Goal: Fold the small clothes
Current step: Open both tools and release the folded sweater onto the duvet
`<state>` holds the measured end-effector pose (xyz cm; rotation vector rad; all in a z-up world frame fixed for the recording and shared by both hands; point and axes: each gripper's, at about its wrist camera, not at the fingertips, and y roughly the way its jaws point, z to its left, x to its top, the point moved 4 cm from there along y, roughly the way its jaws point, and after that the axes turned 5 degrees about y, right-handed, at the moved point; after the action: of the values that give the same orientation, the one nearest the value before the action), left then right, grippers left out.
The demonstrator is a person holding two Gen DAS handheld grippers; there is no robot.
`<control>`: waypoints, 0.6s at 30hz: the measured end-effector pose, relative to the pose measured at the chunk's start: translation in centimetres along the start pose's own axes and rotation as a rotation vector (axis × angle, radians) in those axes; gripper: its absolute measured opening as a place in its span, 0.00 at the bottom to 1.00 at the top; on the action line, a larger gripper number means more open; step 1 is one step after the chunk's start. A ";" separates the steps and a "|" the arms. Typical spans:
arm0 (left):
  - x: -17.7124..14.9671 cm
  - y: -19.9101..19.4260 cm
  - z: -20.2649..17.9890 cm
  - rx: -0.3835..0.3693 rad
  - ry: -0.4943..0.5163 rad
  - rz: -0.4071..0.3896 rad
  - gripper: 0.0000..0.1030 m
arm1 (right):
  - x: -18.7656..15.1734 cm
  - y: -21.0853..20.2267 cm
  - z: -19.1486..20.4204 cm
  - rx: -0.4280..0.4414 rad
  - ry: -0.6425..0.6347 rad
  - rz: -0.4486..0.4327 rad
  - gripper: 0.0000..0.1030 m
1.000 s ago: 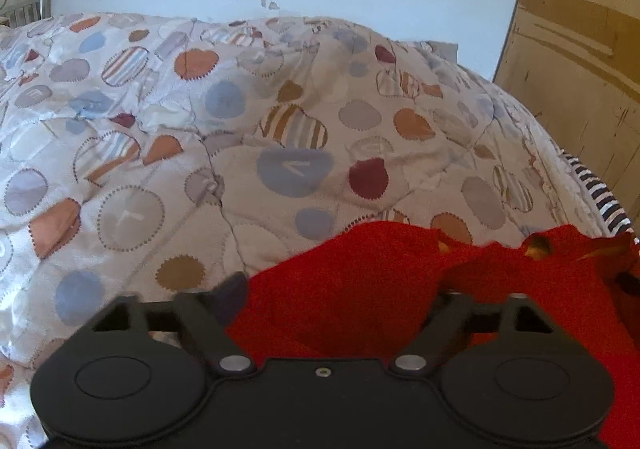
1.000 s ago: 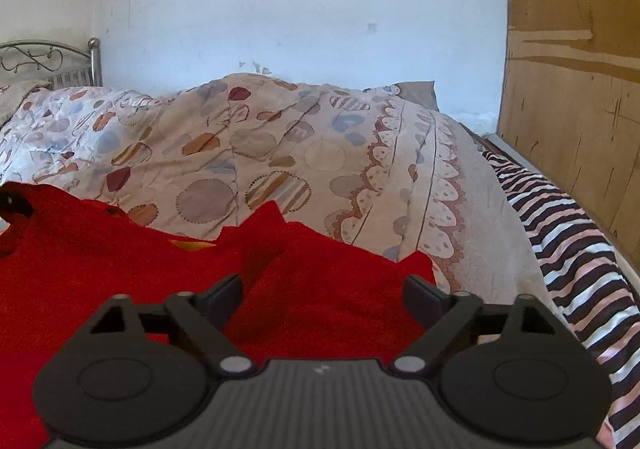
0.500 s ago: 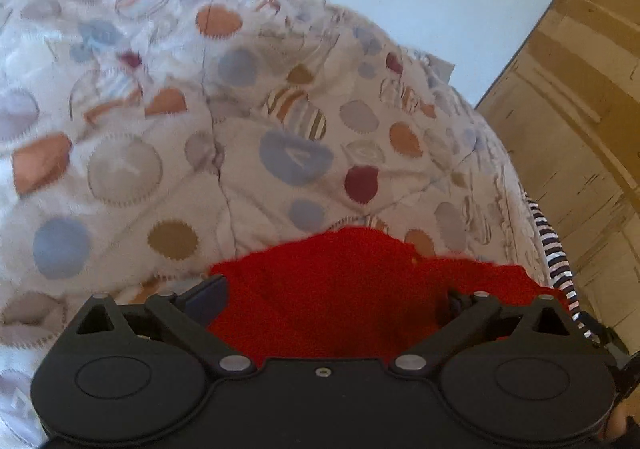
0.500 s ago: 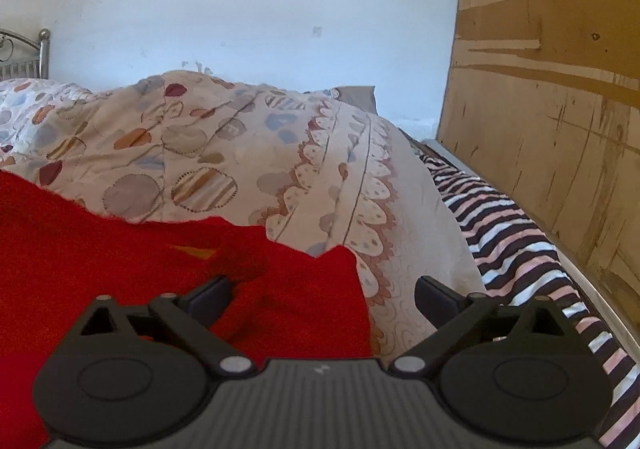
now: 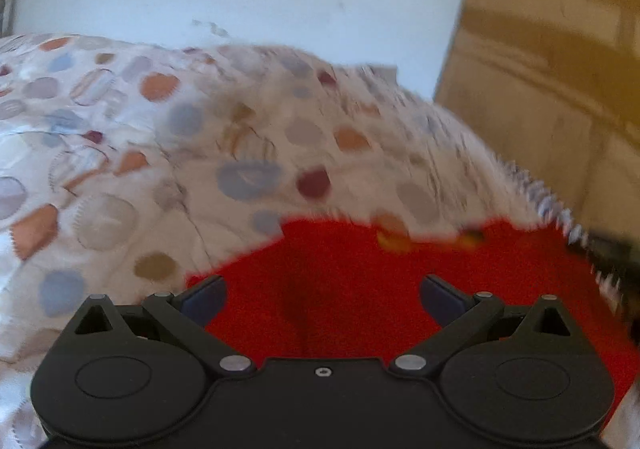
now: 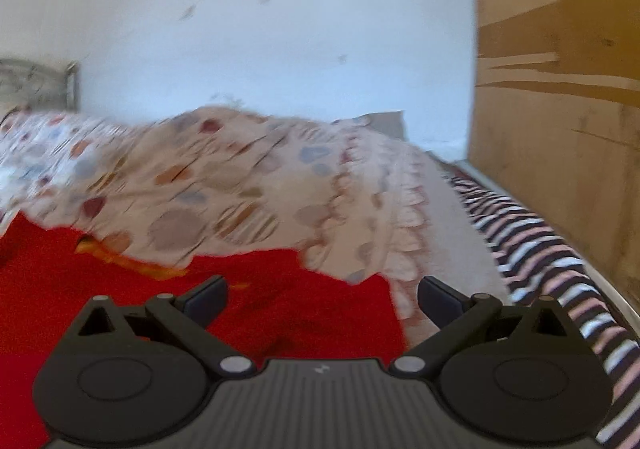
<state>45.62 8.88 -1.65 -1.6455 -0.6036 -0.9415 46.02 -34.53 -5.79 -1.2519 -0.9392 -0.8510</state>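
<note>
A red knitted garment [image 5: 340, 281] lies spread on the bed, with a yellow mark near its far edge. It also shows in the right wrist view [image 6: 280, 313]. My left gripper [image 5: 322, 301] is open, its fingers wide apart just above the red cloth. My right gripper [image 6: 322, 301] is open too, over the garment's right edge. Neither holds anything. Both views are blurred by motion.
A patterned quilt [image 5: 180, 153] with round patches is heaped behind the garment. A striped sheet [image 6: 560, 269] runs along the right side of the bed. A wooden panel [image 6: 560, 109] stands at the right, a white wall behind, and a metal headboard [image 6: 36, 81] far left.
Both grippers have swung and both views have shifted, with blur now. The right view has turned back left and shows more red cloth. The jaws of both stay wide open.
</note>
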 end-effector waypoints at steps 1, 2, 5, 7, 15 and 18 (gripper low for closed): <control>-0.6 0.5 -0.3 0.023 0.017 0.014 0.99 | -0.1 0.3 0.3 -0.003 -0.024 0.016 1.00; -1.0 1.1 -0.5 0.059 0.031 0.030 0.99 | -0.3 0.8 0.6 -0.014 -0.051 0.037 1.00; -1.9 2.3 0.0 0.205 0.025 0.067 0.99 | -0.7 1.7 0.7 -0.089 -0.074 0.042 1.00; -2.2 2.4 1.2 0.280 -0.013 0.060 0.99 | -0.9 2.1 0.0 -0.150 -0.046 0.040 1.00; -4.0 3.4 5.5 0.216 -0.262 0.090 1.00 | -2.6 3.3 -2.4 -0.177 0.058 0.085 1.00; -4.0 3.4 5.6 0.207 -0.275 0.089 1.00 | -2.4 3.1 -2.4 -0.159 0.063 0.085 1.00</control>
<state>47.54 13.59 -7.34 -1.6105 -0.7796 -0.5712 48.24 -36.48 -9.32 -1.3834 -0.7740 -0.9068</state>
